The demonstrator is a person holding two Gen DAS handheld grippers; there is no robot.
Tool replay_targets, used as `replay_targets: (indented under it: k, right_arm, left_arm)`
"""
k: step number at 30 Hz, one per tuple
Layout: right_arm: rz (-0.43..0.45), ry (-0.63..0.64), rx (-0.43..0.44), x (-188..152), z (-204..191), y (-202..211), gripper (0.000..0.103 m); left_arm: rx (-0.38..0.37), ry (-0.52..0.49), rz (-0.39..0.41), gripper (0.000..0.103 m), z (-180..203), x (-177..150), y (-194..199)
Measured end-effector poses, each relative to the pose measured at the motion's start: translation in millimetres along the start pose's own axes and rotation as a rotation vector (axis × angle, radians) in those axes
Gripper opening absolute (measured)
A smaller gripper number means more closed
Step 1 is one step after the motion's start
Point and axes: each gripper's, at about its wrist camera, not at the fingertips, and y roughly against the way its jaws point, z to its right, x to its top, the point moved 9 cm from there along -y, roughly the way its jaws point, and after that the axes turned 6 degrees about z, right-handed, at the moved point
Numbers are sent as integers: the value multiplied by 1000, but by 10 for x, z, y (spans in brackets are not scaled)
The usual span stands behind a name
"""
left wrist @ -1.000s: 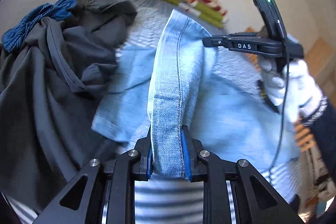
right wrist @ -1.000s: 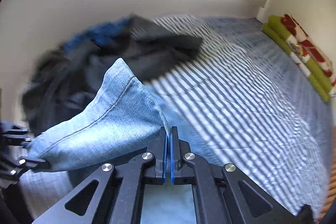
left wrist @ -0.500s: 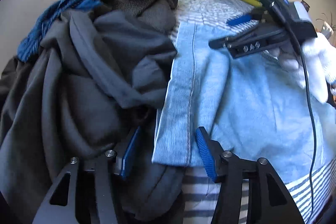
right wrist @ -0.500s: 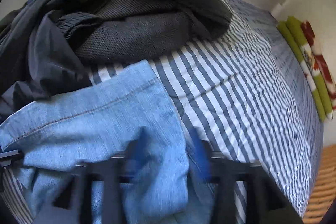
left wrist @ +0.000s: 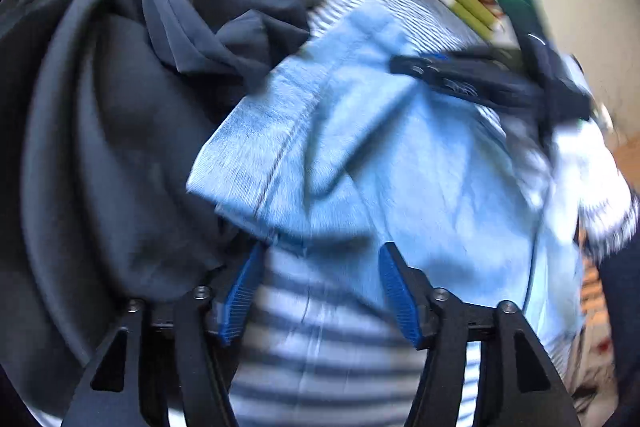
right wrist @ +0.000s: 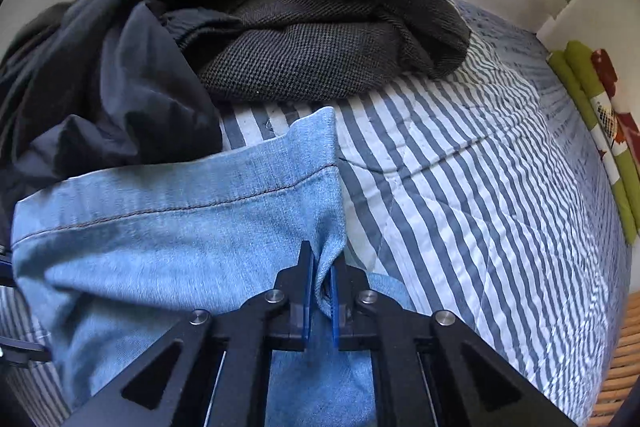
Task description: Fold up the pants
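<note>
Scene: Light-blue jeans [right wrist: 168,227] lay on a blue-and-white striped bed [right wrist: 460,187], their hem end just beside a heap of dark clothes [right wrist: 280,39] that served as the landmark.

Change: A second earlier the leg had hung in the air, pinched by both grippers; now it was down on the bed, doubled over the rest of the jeans.

Left gripper [left wrist: 320,291]: Its jaws were opening, with only striped bedding between the blue pads and the denim edge just beyond the tips, beside the dark heap. It had let go.

Right gripper [right wrist: 323,287]: After briefly spreading half a second before, it had clamped again on a ridge of denim at the jeans' edge farthest from the heap, the fabric bunched between the pads.

Hand: A white-gloved hand [left wrist: 576,179] carried the right gripper over the jeans, on the side away from the heap.

Meaning: The first fold looked laid. The renewed pinch suggested the right side was about to tug the edge straight or begin the next fold.

Background: Folded green-and-red blankets [right wrist: 600,115] sat at the bed's far edge, well apart from the heap.
</note>
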Motion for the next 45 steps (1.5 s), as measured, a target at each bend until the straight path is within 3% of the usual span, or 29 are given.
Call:
replay_targets:
  k: [2,4,5,6,10,15,20,23,28,30,32,34,37,40,42,45]
  right_arm:
    - [-1,-2,-8,-16,16,36,6]
    - [0,1,-25,-15,27,45,6]
    - [6,2,-39,-15,-9,102,6]
    - [15,-1,-54,-18,9,133,6]
    - [80,-48,-92,82,96,418,5]
    - [199,-68,-114,403,57,1022,5]
    - [292,-33,-132,924,-296,1504,5]
    - [316,6,-111,1171,-641,1614,5]
    - [384,67,-33,1723,-1368,1621,5]
    - [355,77,26,1894,-1652,1455,6]
    - [266,96,43,1929,-1803,1194,11]
    - [213,66,32,1855,-1752,1096,27]
    - [203,-15,33,1631,-1400,1321,31]
    - [240,-113,-12,1229,-830,1830,32]
    - [248,-174,-46,770,-401,2187,33]
    - [220,-234,-186,-234,179,2662,38]
  left_arm:
    - [7,33,45,74,-2,155,-69]
    - [38,62,90,61,-49,264,-147]
    - [73,77,109,27,-89,299,-163]
    - [66,83,106,12,-81,317,-183]
    - [7,50,153,9,15,374,43]
    - [-84,-5,270,7,272,424,847]
    - [-120,31,388,7,119,479,1590]
    - [-88,39,454,7,-104,488,2054]
    - [25,106,547,7,-834,348,2809]
    - [99,112,490,8,-1147,260,2763]
    - [146,150,366,12,-1401,88,2576]
    - [211,124,285,17,-1531,-78,2447]
    - [302,91,289,20,-1574,-145,2498]
    - [322,91,341,20,-1441,-101,2650]
    - [380,35,380,20,-1245,-28,2760]
    - [394,33,404,33,-1175,82,2897]
